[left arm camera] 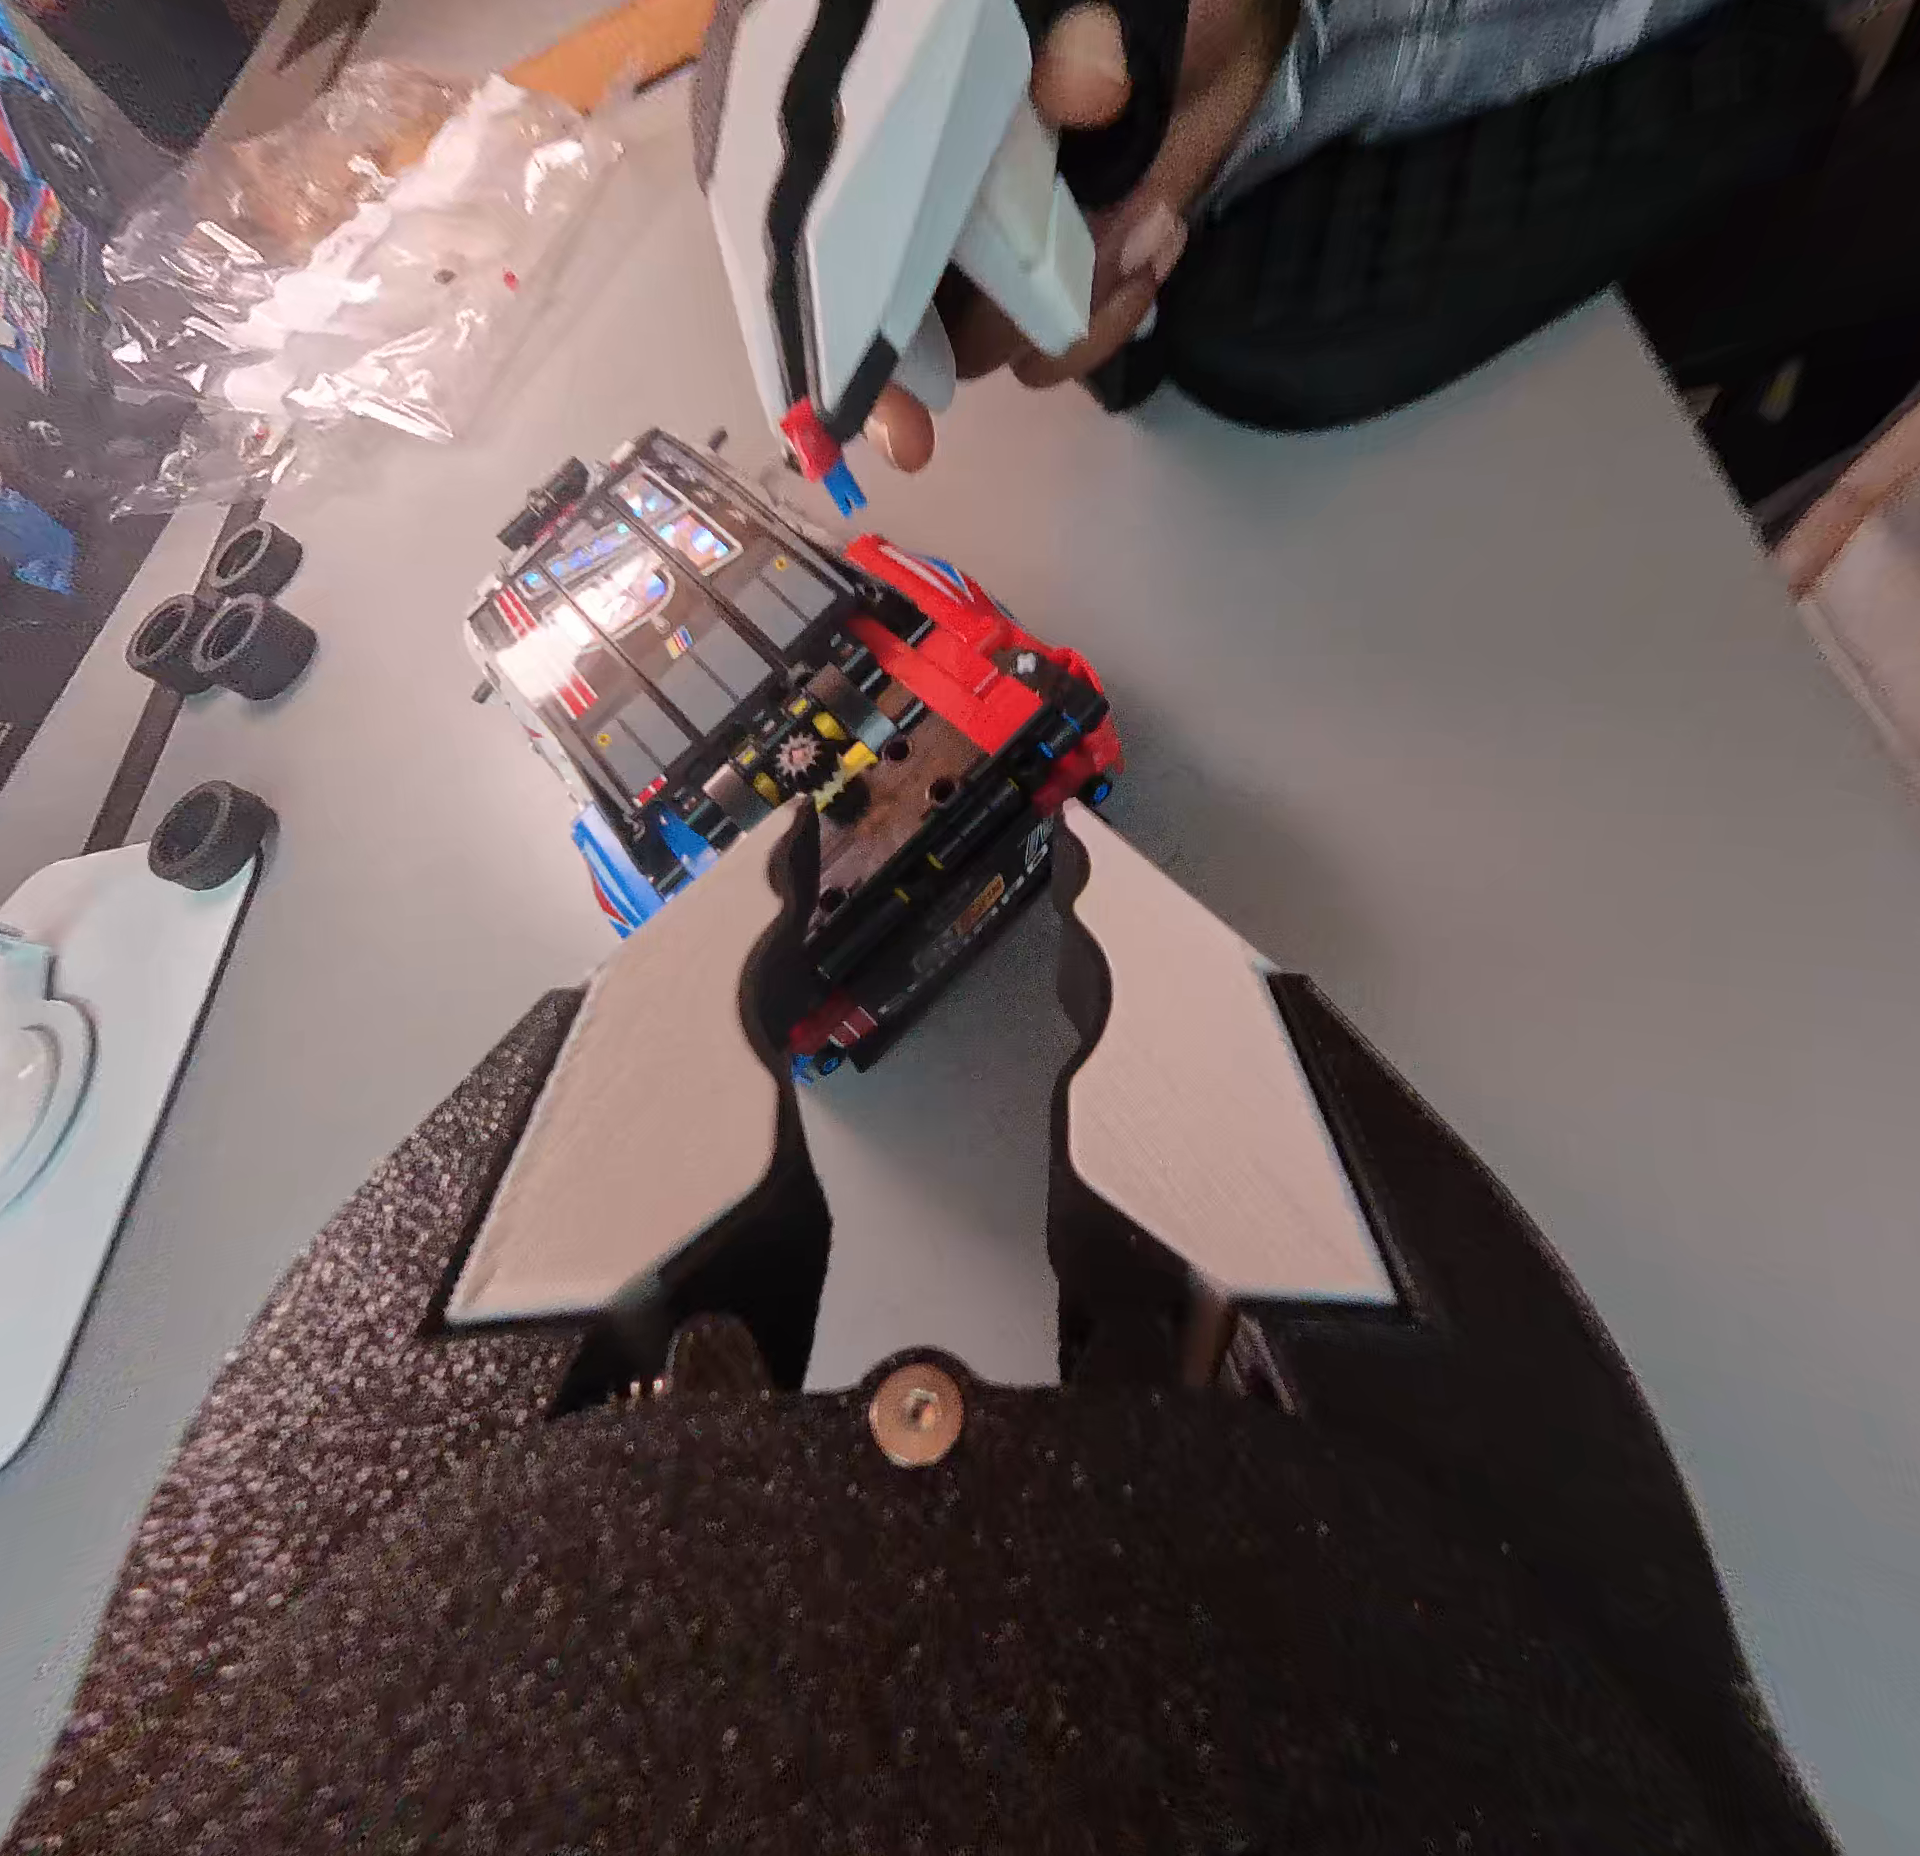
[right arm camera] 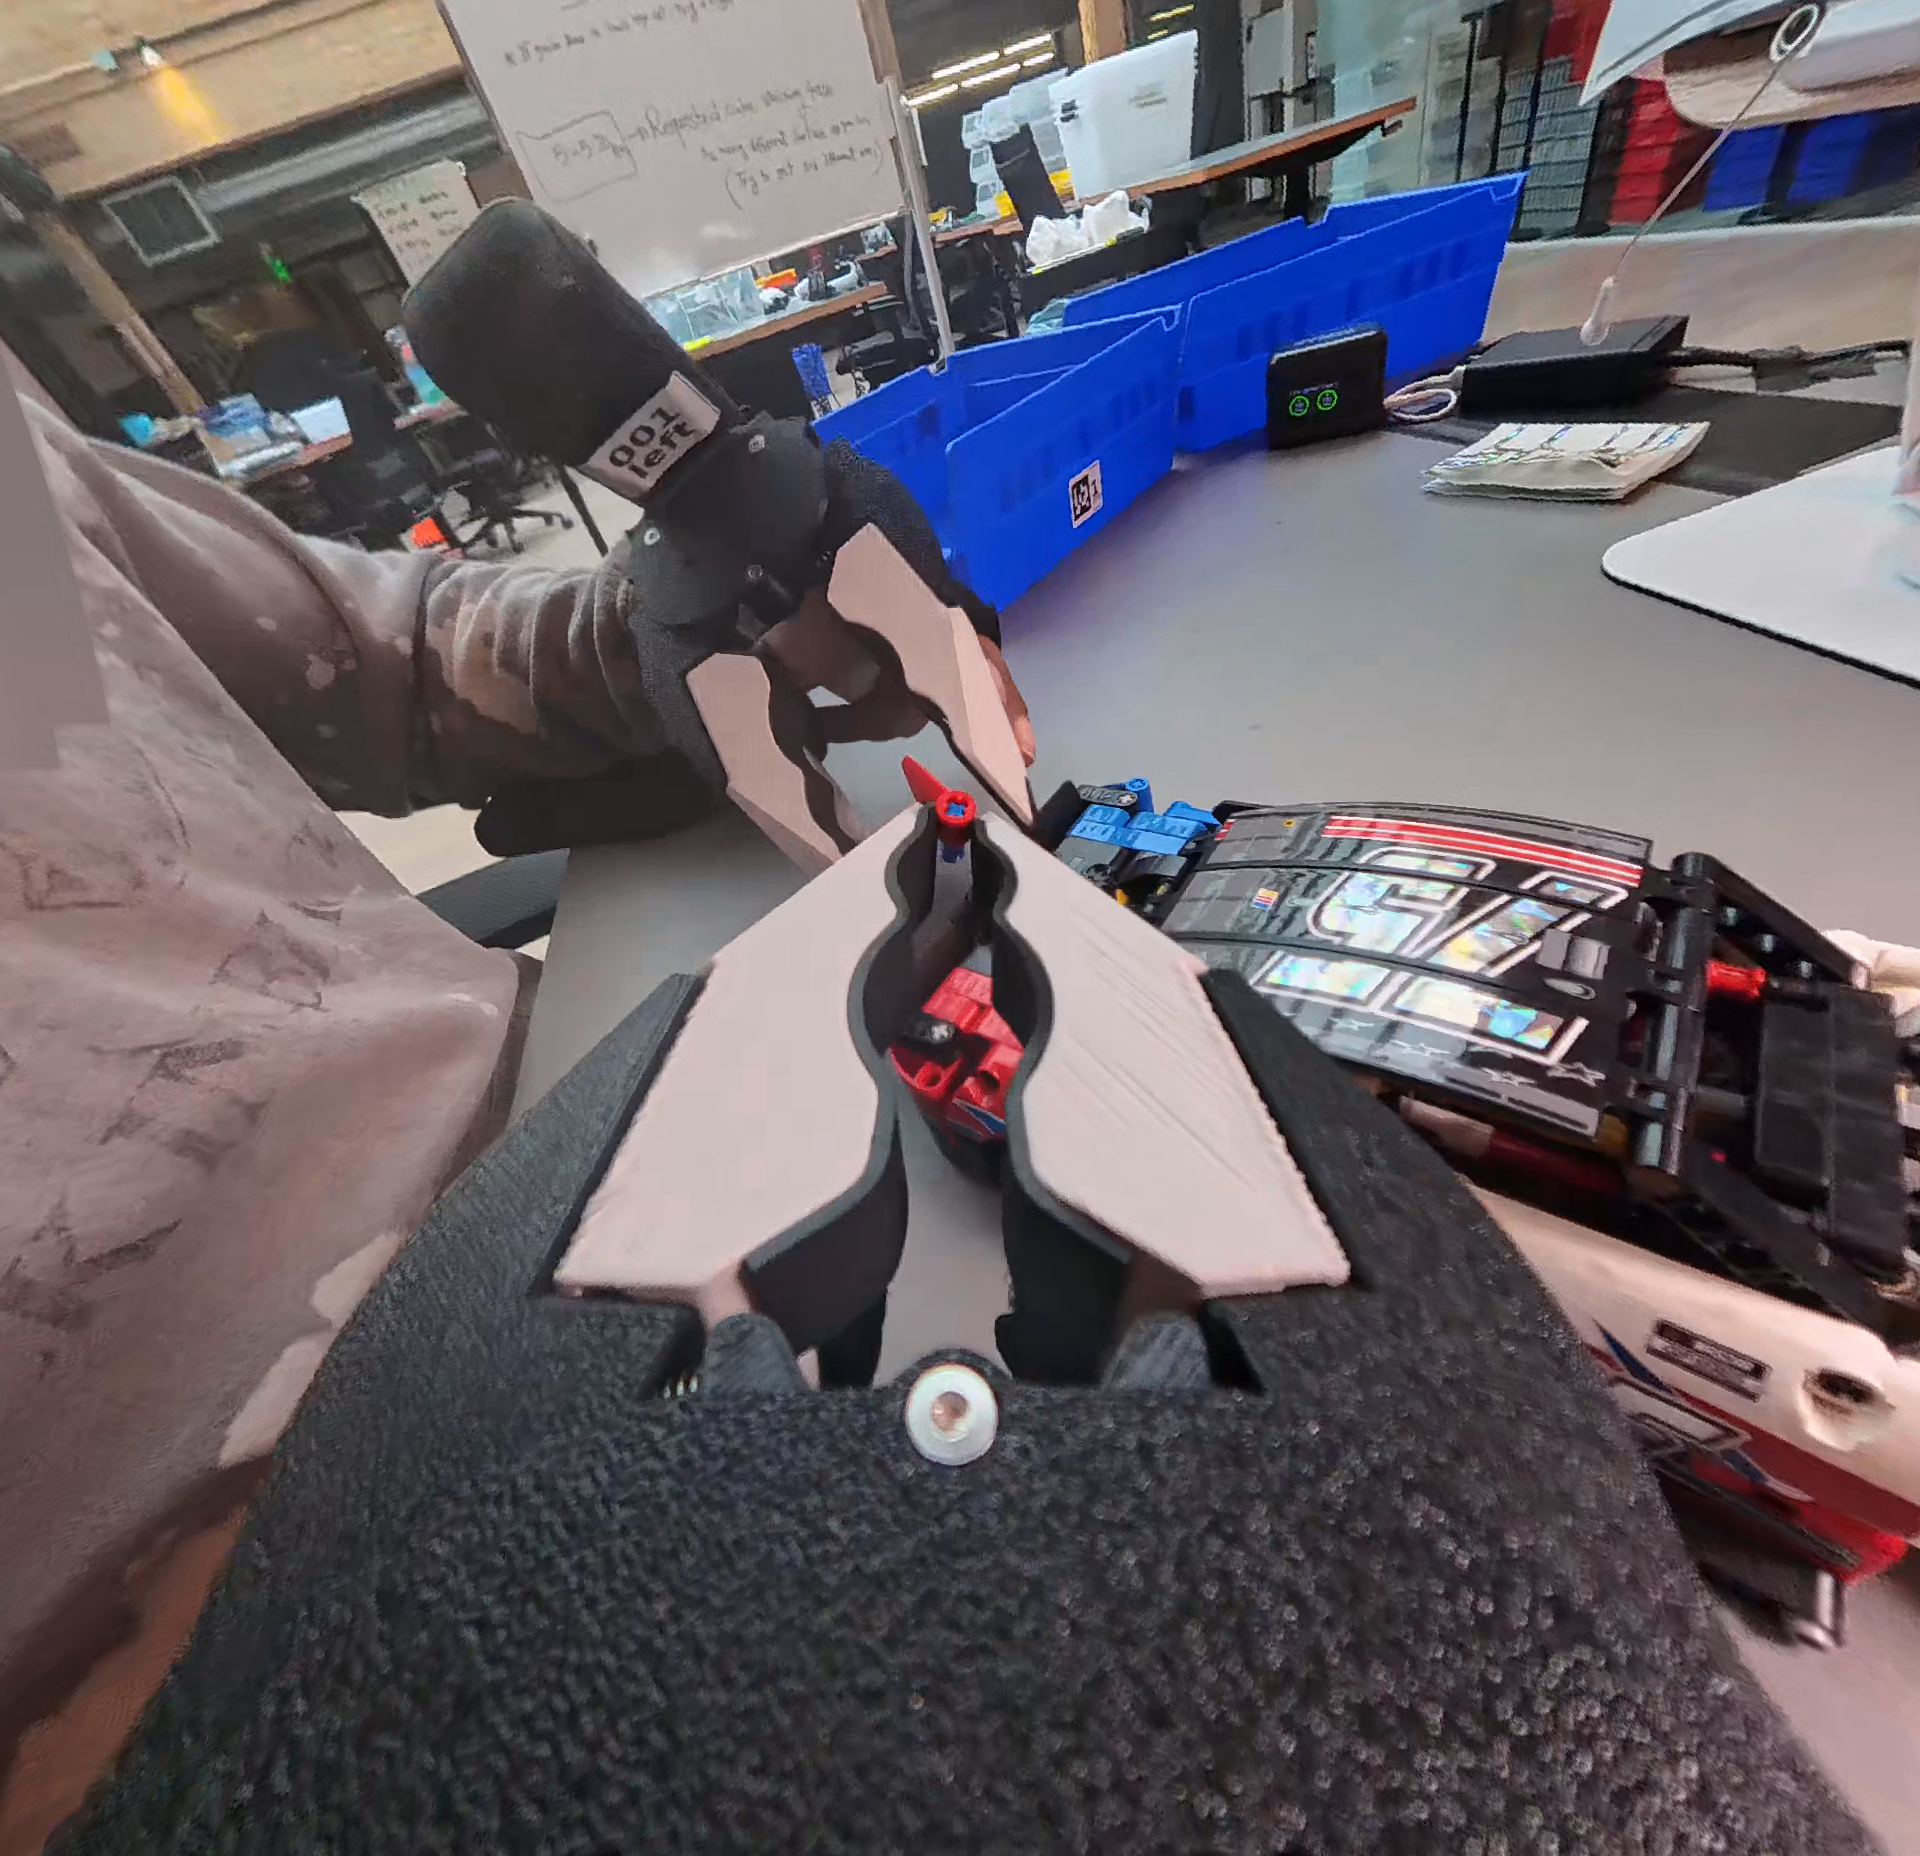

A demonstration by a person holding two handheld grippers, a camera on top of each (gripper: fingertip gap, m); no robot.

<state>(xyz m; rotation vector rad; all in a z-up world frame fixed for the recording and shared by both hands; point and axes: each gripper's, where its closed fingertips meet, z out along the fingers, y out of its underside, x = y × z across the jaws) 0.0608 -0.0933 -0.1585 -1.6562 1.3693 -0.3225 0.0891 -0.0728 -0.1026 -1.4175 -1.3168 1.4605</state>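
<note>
Grey table (left arm camera: 1455,767): near edge runs beside the person's sleeve (right arm camera: 208,871); bare surface right of the toy car (left arm camera: 790,726). Left side crowded: four black tyres (left arm camera: 223,643), crumpled plastic bags (left arm camera: 332,268). Blue bins (right arm camera: 1195,404) bound the far side.

Left gripper (left arm camera: 930,819): jaws spread wide around the car's rear end, no grip evident.

Right gripper (right arm camera: 954,814): tips pinched on a small red-and-blue pin (right arm camera: 953,811), held just above the car's red corner
</note>
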